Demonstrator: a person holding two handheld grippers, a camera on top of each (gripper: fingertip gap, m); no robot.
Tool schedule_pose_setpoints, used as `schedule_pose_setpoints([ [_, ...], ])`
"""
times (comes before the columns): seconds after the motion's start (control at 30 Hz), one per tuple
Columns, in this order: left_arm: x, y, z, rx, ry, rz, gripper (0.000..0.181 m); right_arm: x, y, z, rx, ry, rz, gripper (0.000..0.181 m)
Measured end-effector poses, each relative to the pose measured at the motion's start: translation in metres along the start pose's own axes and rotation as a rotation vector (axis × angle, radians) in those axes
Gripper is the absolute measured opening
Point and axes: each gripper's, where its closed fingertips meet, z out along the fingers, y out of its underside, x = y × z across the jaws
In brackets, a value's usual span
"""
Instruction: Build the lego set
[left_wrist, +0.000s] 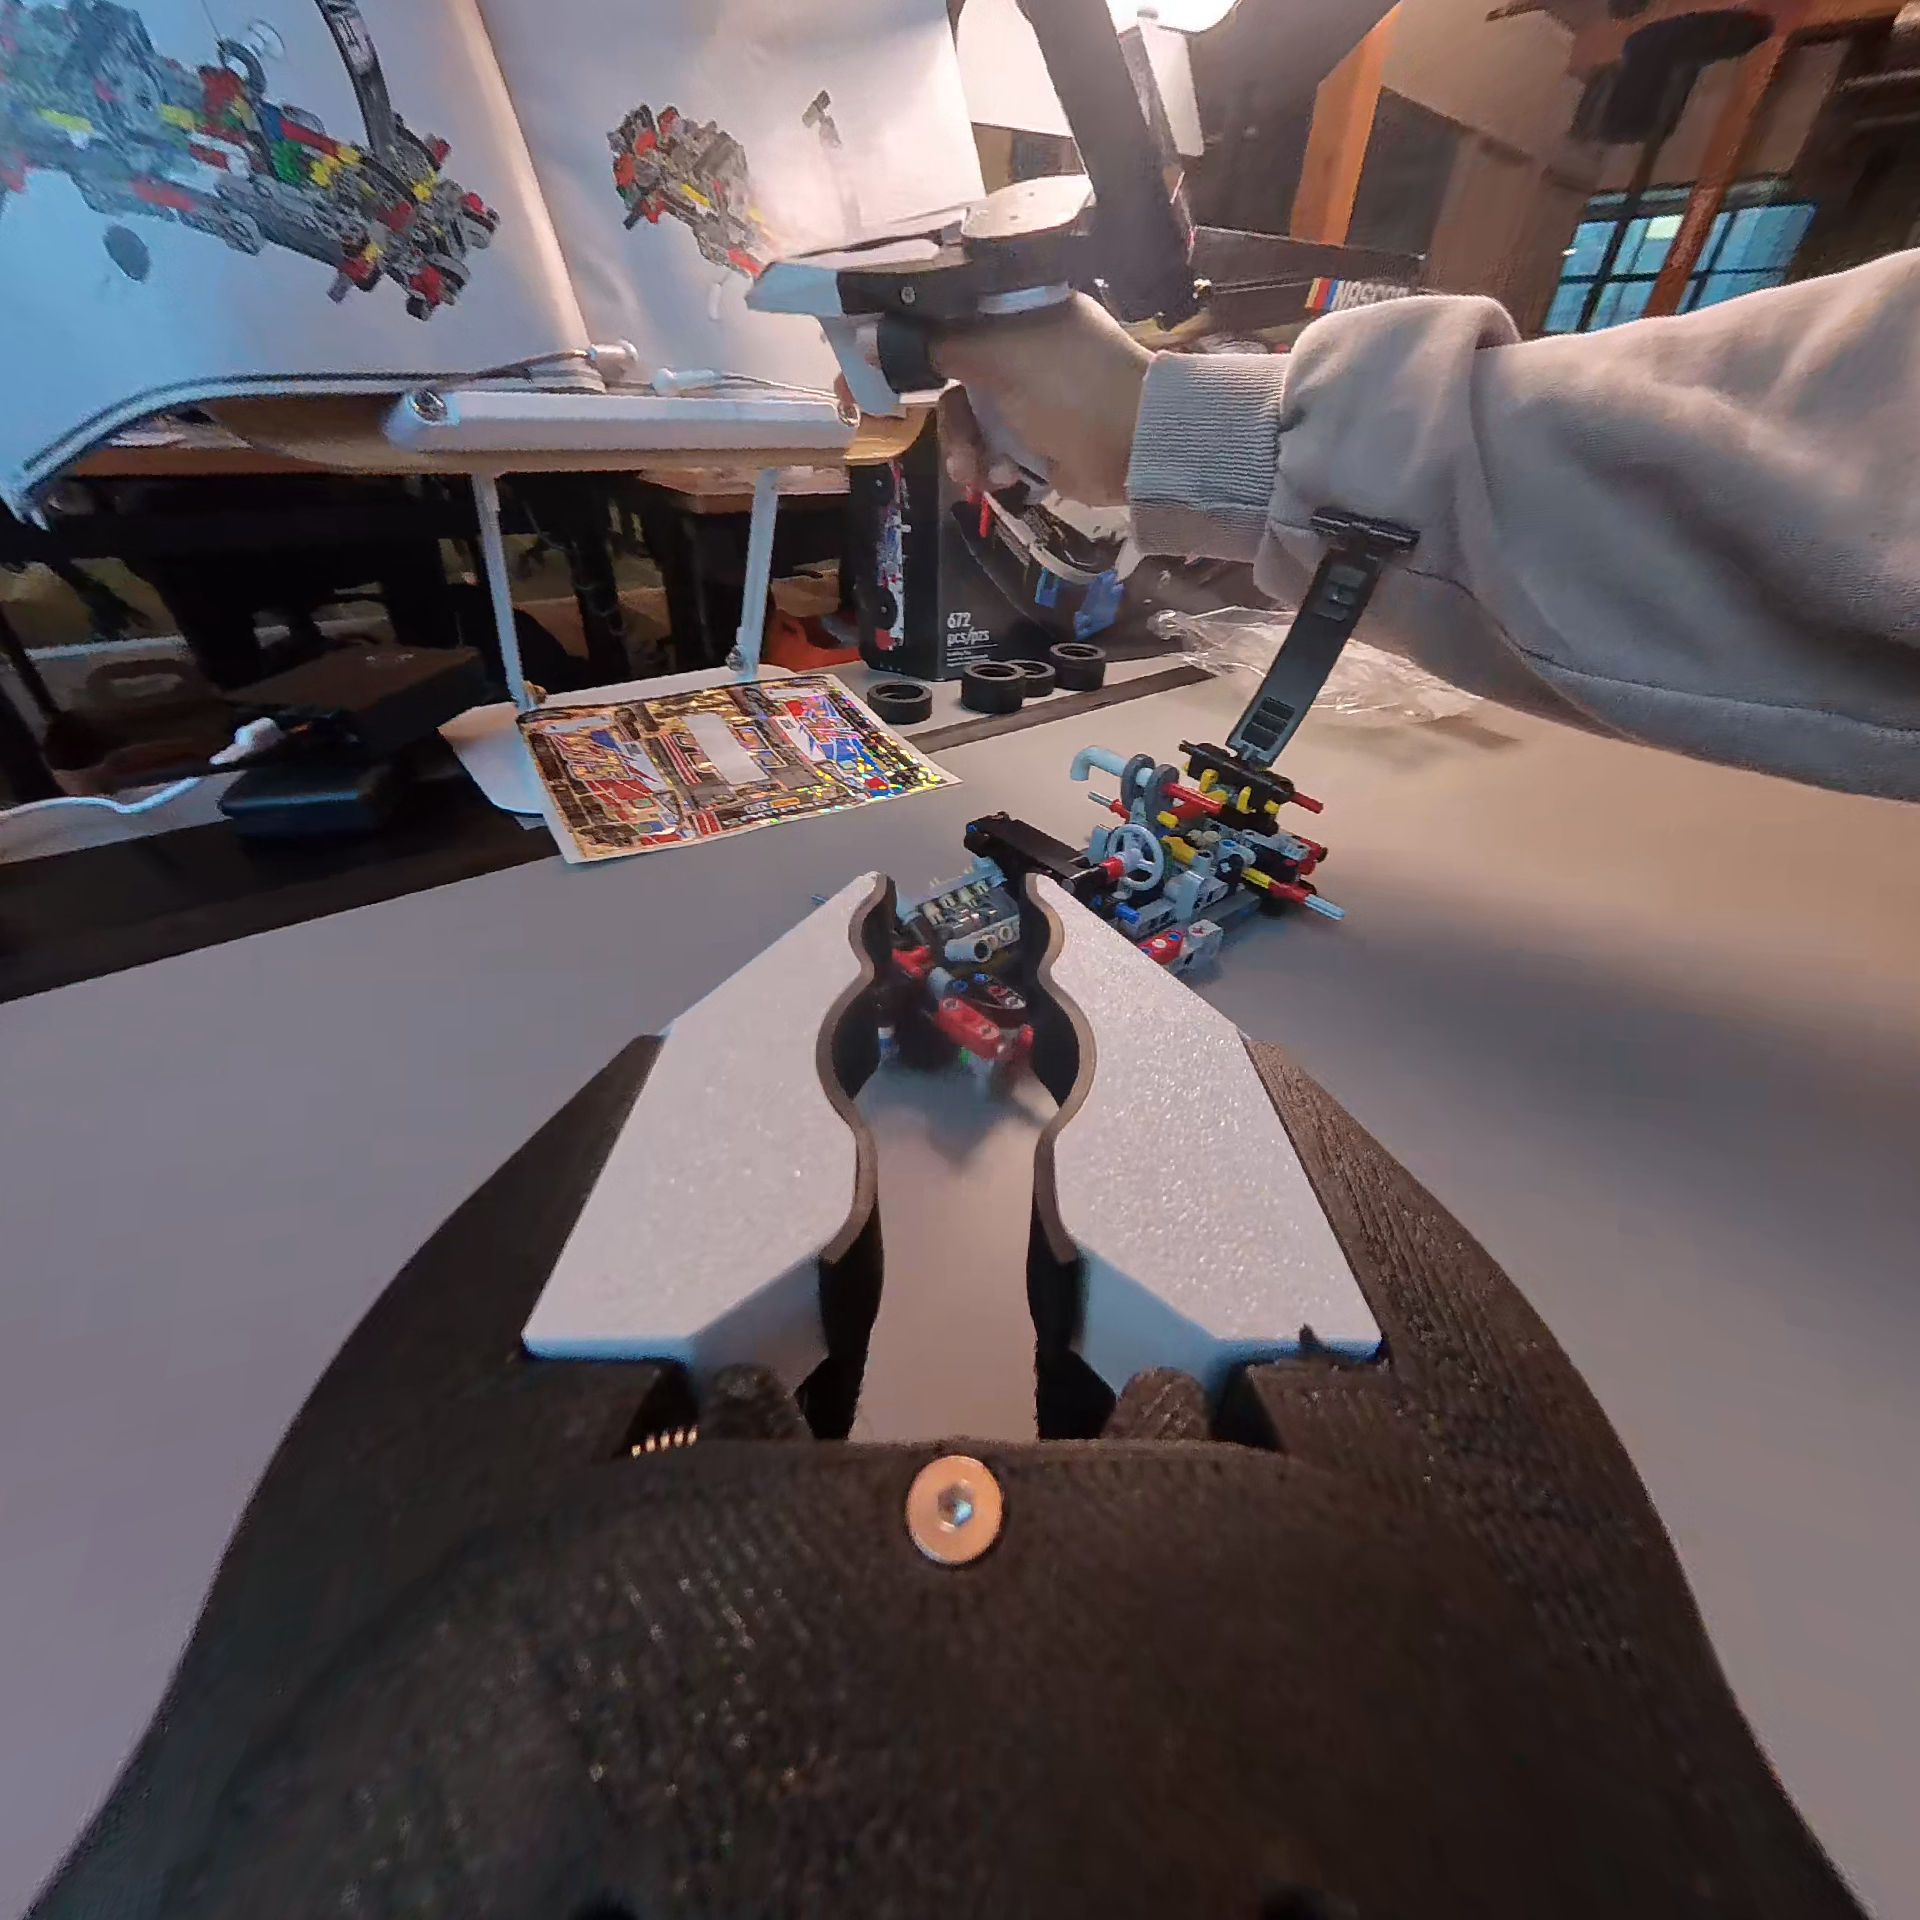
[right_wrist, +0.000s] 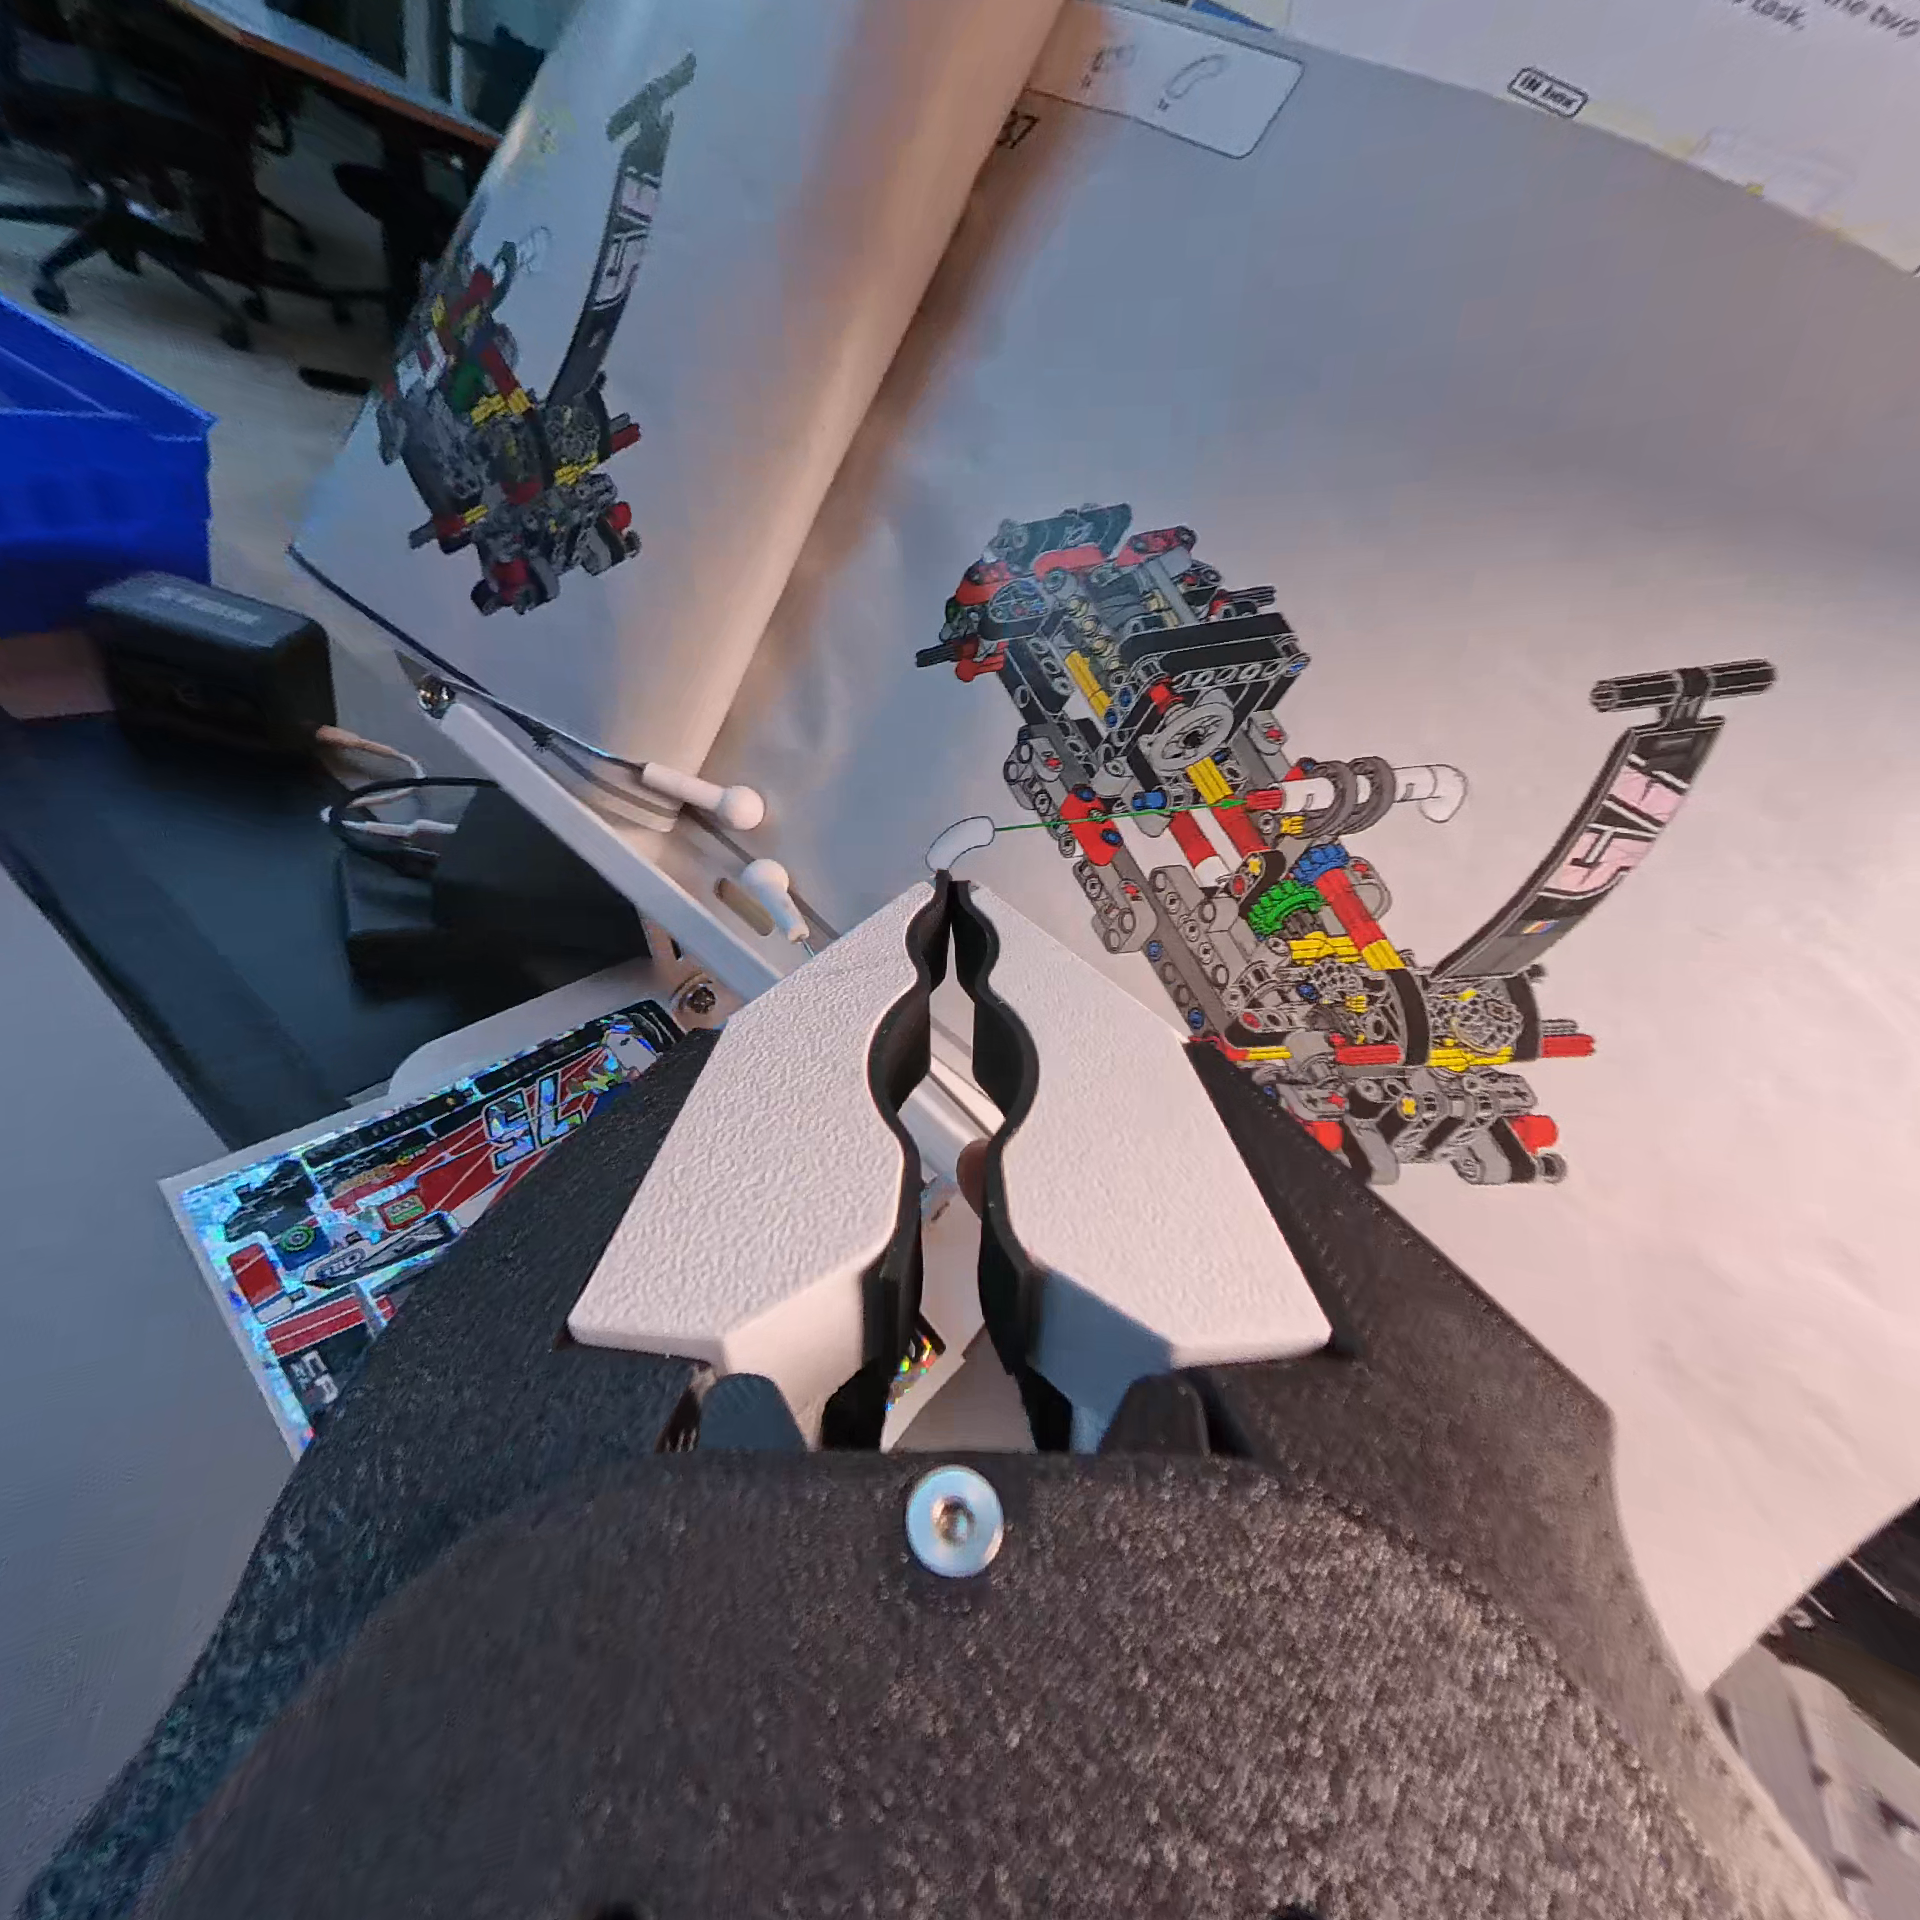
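A partly built lego car chassis (left_wrist: 1195, 862) of grey, red, yellow and black parts lies on the grey table (left_wrist: 416, 1143). A long black curved panel (left_wrist: 1299, 644) stands up from its far end. My left gripper (left_wrist: 961, 904) is low over the table, its jaws closed partway on the chassis's near end. My right gripper (right_wrist: 951, 894) is shut with nothing seen in it. Its tips are at the open instruction booklet (right_wrist: 1351, 416), by a printed drawing of the model. In the left wrist view, a hand in a grey sleeve holds the right gripper (left_wrist: 764, 291) up at the booklet (left_wrist: 312, 312).
The booklet rests on a white stand (left_wrist: 623, 421). A shiny sticker sheet (left_wrist: 727, 758) lies under it. Several black tyres (left_wrist: 997, 686) and the set's dark box (left_wrist: 956, 582) stand behind the chassis. A blue bin (right_wrist: 94, 468) and a black device (right_wrist: 208, 665) sit at the left. The gap from one gripper's tips to the other's is roughly 35 centimeters. From my left tips it is roughly 25 centimeters to the long black curved panel (left_wrist: 1299, 644); from my right, 30 centimeters.
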Motion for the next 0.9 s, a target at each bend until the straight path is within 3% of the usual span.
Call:
schedule_pose_setpoints([
  [0.43, -0.002, 0.001, 0.001, -0.014, -0.065, 0.135, 0.028, 0.002, -0.003, 0.001, 0.013, -0.005, -0.001, 0.0],
  [0.9, -0.003, 0.005, 0.004, -0.035, -0.063, 0.144, 0.028, 0.061, -0.015, -0.007, 0.046, 0.111, 0.074, 0.0],
])
